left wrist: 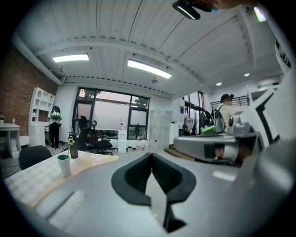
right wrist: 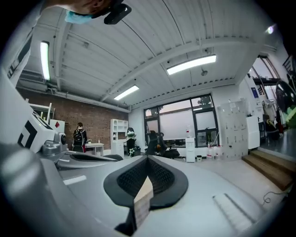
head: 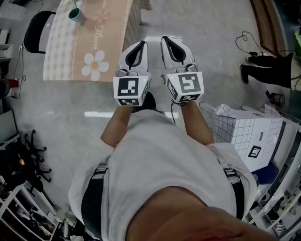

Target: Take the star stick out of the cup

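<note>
1. Two tools: left gripper [head: 139, 45] and right gripper [head: 167, 40]. Both are closed with nothing between the jaws and are held side by side above the floor [head: 211, 47].
2. Writing: each gripper's cube carries black-and-white square markers. The table [head: 113, 28] has small cursive print near a daisy, too small to read. The logo on the gridded white box [head: 249, 136] is unreadable.
3. Cup [head: 76, 15] stands at the table's far end, well apart from both grippers, with the star stick [head: 75, 5] in it.
4. The table's near corner sits just beside the left gripper. A black chair [head: 35, 28] is at the table's left side, and the floor ahead on the right is open.
</note>
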